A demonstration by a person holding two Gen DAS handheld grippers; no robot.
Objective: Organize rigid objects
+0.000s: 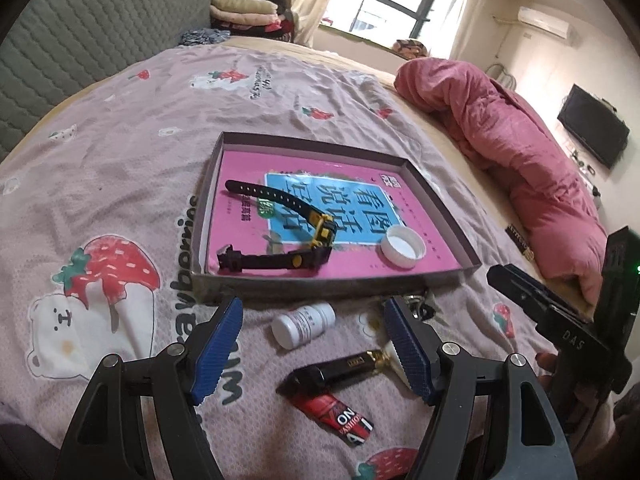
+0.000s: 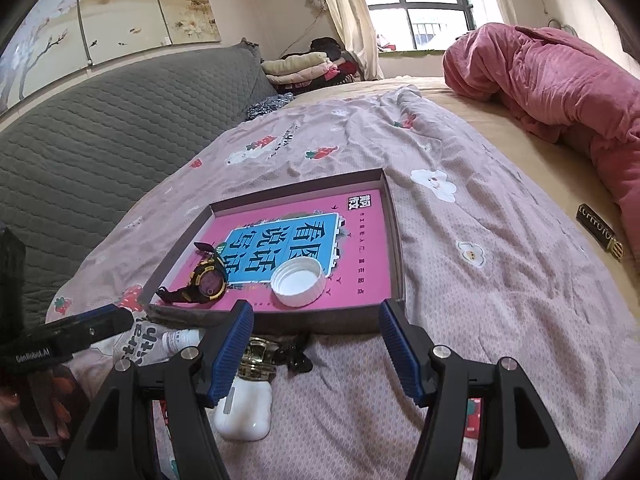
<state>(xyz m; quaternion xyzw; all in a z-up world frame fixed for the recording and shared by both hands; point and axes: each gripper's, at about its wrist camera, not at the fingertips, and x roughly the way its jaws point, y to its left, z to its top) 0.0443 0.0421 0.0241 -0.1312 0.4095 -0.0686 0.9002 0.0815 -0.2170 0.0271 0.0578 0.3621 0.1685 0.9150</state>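
A shallow grey box (image 1: 216, 184) (image 2: 394, 216) lies on the bed, lined with a pink booklet. Inside it rest a black and yellow watch (image 1: 280, 232) (image 2: 202, 282) and a white bottle cap (image 1: 402, 246) (image 2: 298, 278). In front of the box lie a small white pill bottle (image 1: 303, 324) (image 2: 182, 338), a black and gold tube (image 1: 340, 368) on a red packet (image 1: 334, 410), a white earbud case (image 2: 244, 408) and a black clip (image 2: 294, 354). My left gripper (image 1: 316, 350) stands open above the pill bottle and tube. My right gripper (image 2: 316, 354) stands open just before the box's near wall.
The strawberry-print sheet (image 1: 120, 160) covers the bed. A rolled pink quilt (image 1: 520, 152) (image 2: 560, 92) lies along the right side, with a small dark box (image 2: 598, 230) beside it. A grey quilted headboard (image 2: 100, 128) stands at the left; folded clothes are stacked at the far end.
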